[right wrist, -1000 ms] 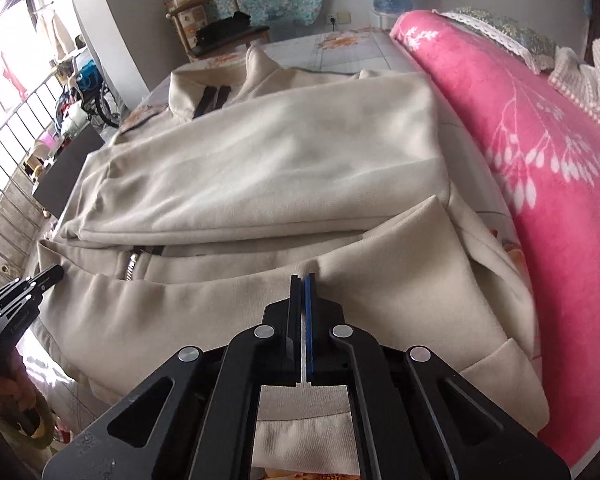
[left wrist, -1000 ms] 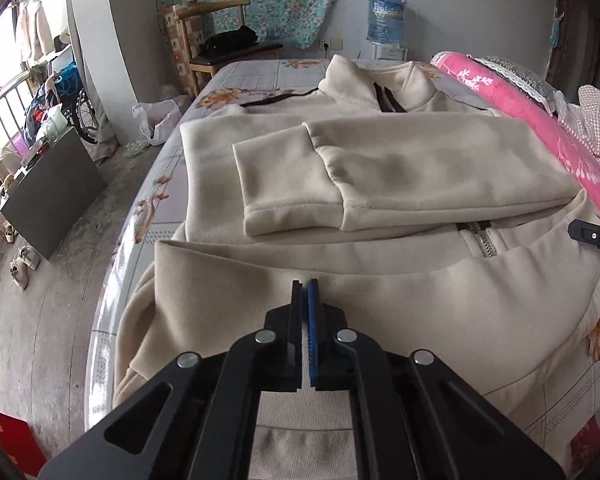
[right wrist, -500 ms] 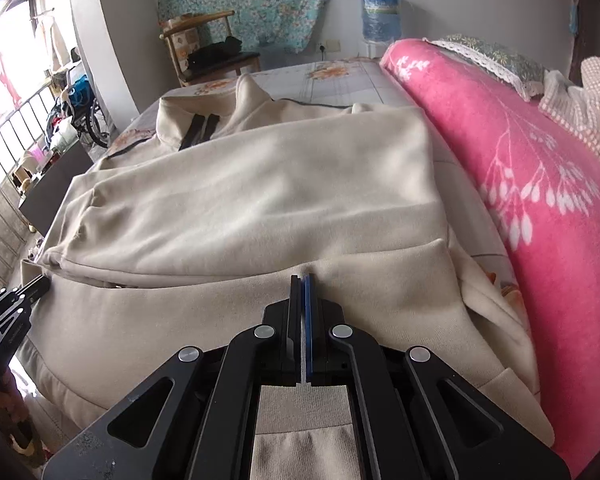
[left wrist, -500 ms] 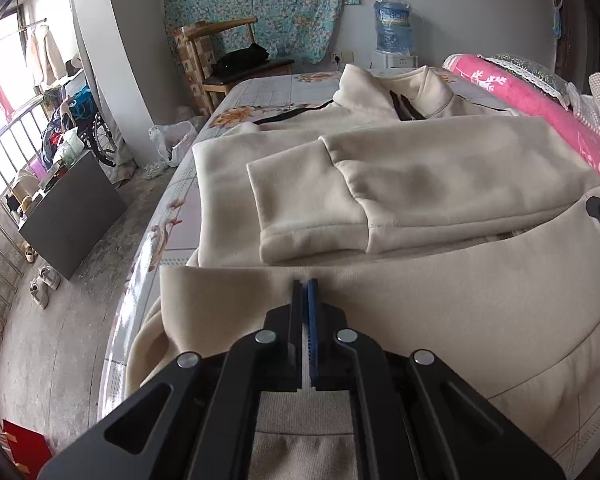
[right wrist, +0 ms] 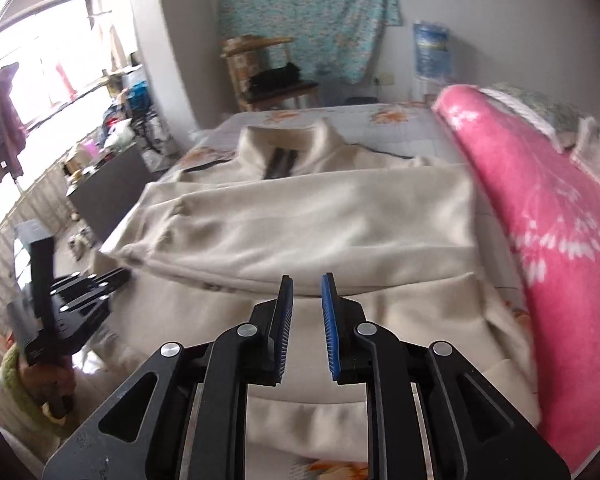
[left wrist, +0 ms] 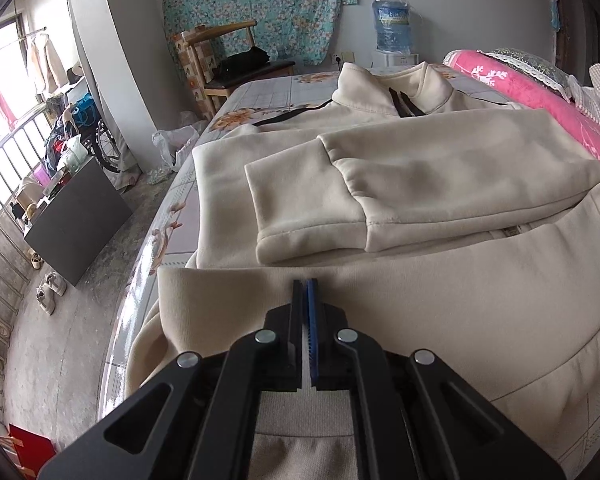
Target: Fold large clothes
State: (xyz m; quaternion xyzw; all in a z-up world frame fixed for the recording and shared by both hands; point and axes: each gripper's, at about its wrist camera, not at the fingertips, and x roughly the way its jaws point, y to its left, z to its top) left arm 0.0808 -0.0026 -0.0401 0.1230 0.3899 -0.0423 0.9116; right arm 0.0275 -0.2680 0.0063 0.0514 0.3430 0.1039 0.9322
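Cream fleece zip-up jacket [left wrist: 440,176] lies spread on the floral-sheeted bed [left wrist: 260,96], sleeves folded across its chest, its near hem pinched between the pressed-together fingers of the left gripper [left wrist: 305,284], while the right gripper [right wrist: 305,280] hovers spread above it beside the pink blanket [right wrist: 560,240].

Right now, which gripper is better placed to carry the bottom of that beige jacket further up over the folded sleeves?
The left gripper: its jaws are shut on the jacket hem. The right gripper is open, holding nothing.
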